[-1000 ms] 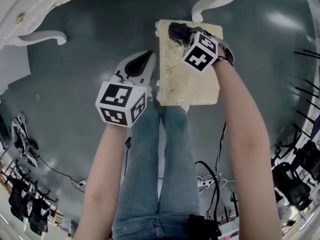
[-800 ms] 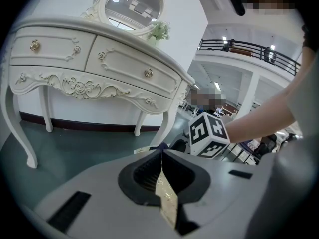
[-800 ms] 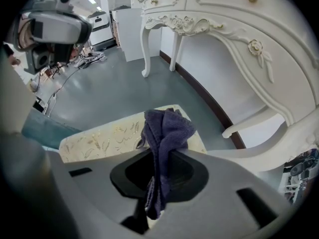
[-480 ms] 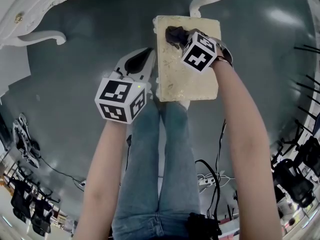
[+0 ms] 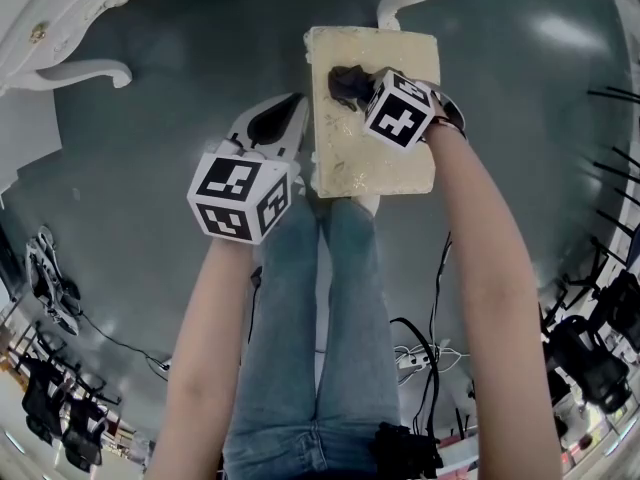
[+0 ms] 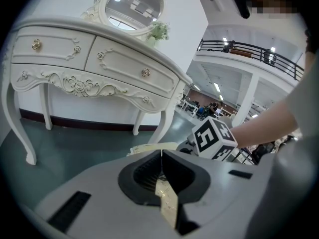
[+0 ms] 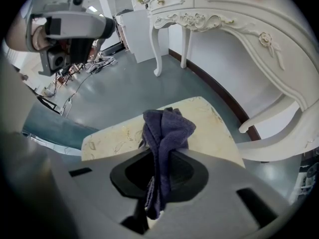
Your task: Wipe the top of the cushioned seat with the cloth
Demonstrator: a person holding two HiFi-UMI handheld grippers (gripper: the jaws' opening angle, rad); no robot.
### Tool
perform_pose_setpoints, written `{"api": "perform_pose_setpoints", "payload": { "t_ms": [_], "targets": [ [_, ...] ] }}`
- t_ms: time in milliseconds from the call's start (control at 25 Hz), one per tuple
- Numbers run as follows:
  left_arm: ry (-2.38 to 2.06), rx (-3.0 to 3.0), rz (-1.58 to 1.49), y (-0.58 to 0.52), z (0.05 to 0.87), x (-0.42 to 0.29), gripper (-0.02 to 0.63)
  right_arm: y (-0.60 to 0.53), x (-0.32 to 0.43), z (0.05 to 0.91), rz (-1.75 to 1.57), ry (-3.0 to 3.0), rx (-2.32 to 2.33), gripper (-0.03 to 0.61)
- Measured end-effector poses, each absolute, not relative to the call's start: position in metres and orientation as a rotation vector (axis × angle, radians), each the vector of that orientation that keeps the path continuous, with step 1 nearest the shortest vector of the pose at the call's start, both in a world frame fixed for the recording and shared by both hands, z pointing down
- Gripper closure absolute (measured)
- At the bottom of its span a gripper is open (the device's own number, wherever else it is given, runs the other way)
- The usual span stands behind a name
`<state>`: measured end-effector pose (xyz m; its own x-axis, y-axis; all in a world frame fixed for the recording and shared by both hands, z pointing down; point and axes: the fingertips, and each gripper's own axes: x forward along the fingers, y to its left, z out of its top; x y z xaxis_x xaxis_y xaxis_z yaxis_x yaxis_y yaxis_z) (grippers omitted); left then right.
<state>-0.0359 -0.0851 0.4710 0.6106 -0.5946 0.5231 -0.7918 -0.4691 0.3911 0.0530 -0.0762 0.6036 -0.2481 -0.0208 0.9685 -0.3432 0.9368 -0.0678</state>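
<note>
Right claw [image 7: 160, 169] grips cloth [image 7: 167, 126] on seat [image 7: 212, 128] beneath; I'd press flatter, stroke evenly. Left claw [image 6: 160, 158] closed, empty.

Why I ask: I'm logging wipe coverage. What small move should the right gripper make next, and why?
Probably drag the cloth toward the person along the cushioned seat. The right gripper is shut on the cloth, which sits over the seat's far part, while the wide near part lies bare in front of it.

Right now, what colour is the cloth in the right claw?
Dark purple-blue cloth; the right gripper view shows it best.
</note>
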Motion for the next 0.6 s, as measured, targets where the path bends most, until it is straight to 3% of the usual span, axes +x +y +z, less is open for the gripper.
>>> {"api": "perform_pose_setpoints", "payload": {
  "t_ms": [600],
  "targets": [
    [-1.080,2.213,0.402,-0.073,0.473,-0.031,0.607,-0.031,0.051,0.603,0.366,-1.813,0.196,0.543]
  ]
}}
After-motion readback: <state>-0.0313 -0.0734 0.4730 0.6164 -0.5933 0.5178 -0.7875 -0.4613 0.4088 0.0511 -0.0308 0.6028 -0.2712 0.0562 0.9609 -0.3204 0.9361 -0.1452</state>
